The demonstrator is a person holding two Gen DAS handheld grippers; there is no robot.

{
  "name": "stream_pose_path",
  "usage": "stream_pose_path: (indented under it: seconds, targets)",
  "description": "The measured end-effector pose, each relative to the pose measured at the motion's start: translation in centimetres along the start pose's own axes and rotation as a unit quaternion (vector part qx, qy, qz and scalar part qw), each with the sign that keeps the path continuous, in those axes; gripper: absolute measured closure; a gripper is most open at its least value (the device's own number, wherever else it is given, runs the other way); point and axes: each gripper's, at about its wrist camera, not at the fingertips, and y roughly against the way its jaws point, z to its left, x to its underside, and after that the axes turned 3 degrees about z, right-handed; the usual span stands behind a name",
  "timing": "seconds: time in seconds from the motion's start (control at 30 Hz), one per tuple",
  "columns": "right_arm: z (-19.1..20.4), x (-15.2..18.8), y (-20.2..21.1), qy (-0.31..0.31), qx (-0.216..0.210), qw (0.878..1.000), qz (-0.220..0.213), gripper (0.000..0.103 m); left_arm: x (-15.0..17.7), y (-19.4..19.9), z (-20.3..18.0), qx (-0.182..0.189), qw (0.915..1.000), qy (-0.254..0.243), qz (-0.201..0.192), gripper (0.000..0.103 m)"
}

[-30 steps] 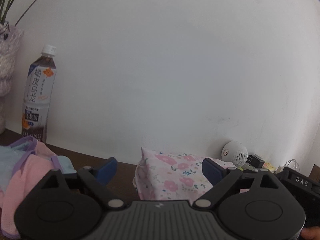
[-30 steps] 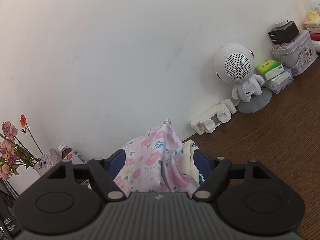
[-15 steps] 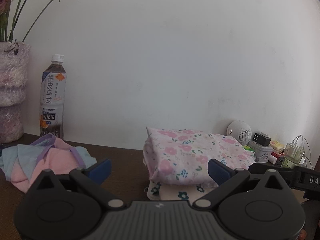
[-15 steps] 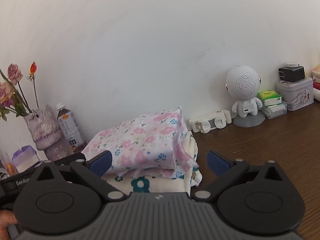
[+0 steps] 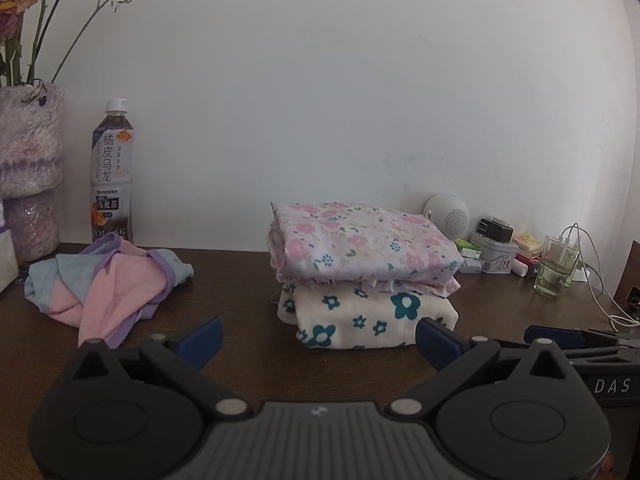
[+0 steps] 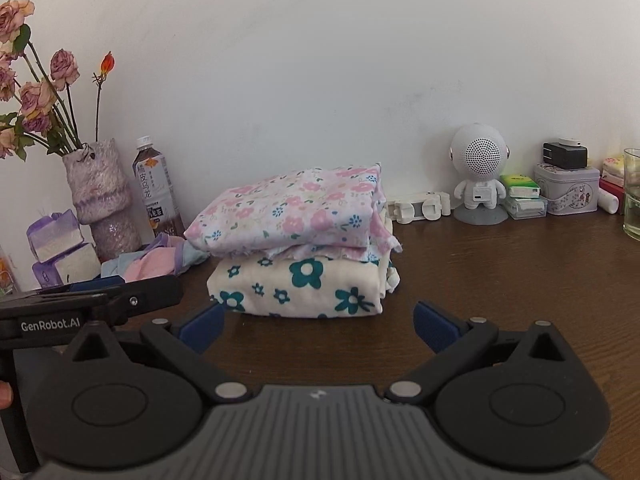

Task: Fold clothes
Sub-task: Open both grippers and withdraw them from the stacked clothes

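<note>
— Where have the folded clothes ended up?

— Middle of the desk, near the wall. The pink floral piece lies folded on top of the cream piece with teal flowers, both flat, their long sides running left to right along the wall. From the right wrist view the top one's thick folded end points right, toward the little white speaker figure.

— And the tools?

— Both released, holding nothing. The left tool has its blue pads spread wide just short of the stack, and the right tool is the same, hanging in front of the cream piece without touching it. Each shows in the other's view, off to the side.

— Anything unfolded?

— A crumpled pink, blue and purple garment lies left of the stack, well apart from it, in front of the tea bottle.

— What else?

— A fuzzy vase of dried roses at far left, a tin and a glass at right.
</note>
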Motion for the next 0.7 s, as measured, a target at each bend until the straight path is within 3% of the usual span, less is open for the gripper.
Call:
stream_pose_path:
  seconds: [0.47, 0.7]
  targets:
    - [2.9, 4.8, 8.6, 0.027, 0.026, 0.998, 0.040, 0.000, 4.8, 6.9, -3.3, -0.014, 0.9976, -0.002, 0.068, 0.000]
    - [3.2, 7.8, 14.1, 0.017, 0.040, 0.998, 0.046, 0.000, 8.0, 11.1, -5.5, -0.002, 0.9958, -0.008, 0.091, 0.000]
